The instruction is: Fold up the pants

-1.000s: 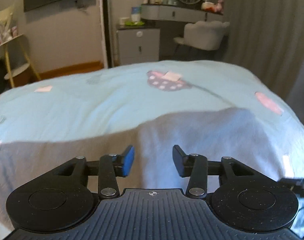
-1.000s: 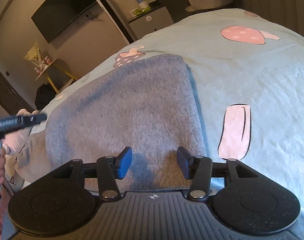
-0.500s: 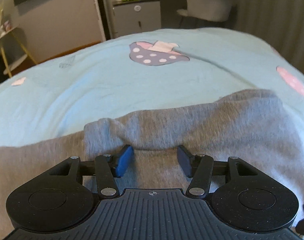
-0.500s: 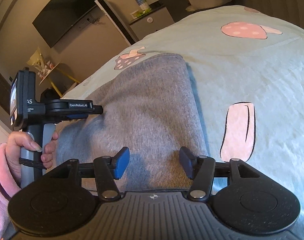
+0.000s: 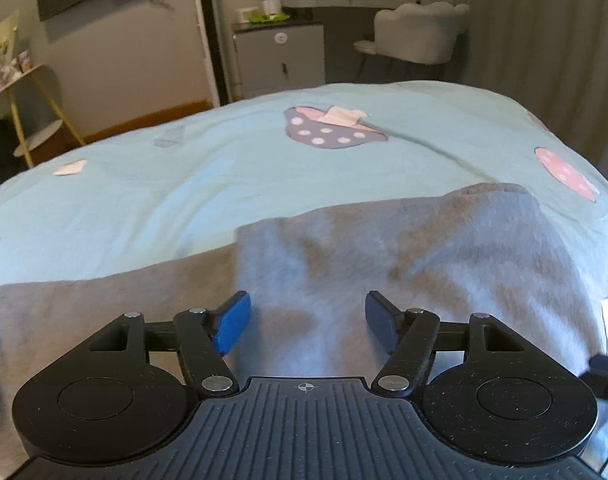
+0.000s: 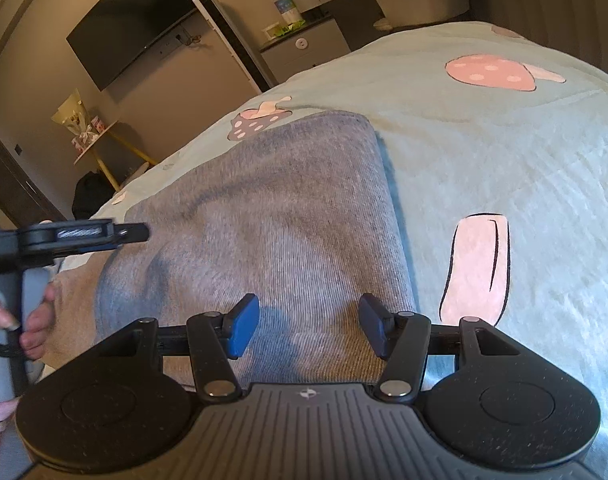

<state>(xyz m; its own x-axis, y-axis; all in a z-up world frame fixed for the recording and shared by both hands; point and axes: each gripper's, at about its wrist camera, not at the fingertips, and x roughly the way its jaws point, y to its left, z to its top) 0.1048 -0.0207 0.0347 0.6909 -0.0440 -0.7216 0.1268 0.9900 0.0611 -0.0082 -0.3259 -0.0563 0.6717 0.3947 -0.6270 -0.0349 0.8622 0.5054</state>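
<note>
Left gripper (image 5: 305, 326) jaws just widened, nothing clamped, right gripper (image 6: 309, 328) jaws likewise parted and empty, both poised over grey pants (image 6: 272, 216) lying folded on the blue bedspread (image 6: 503, 152), the purple mushroom print (image 5: 329, 132) just beyond the pants

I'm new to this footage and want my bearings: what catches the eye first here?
The grey pants dominate, lying folded over on the pale blue bedspread printed with pink mushrooms. The right gripper hangs open above their near edge, and the left gripper, whose jaws have just been opening, stands open over the cloth with nothing pinched. Behind the bed, a dark wall television stands out.
</note>
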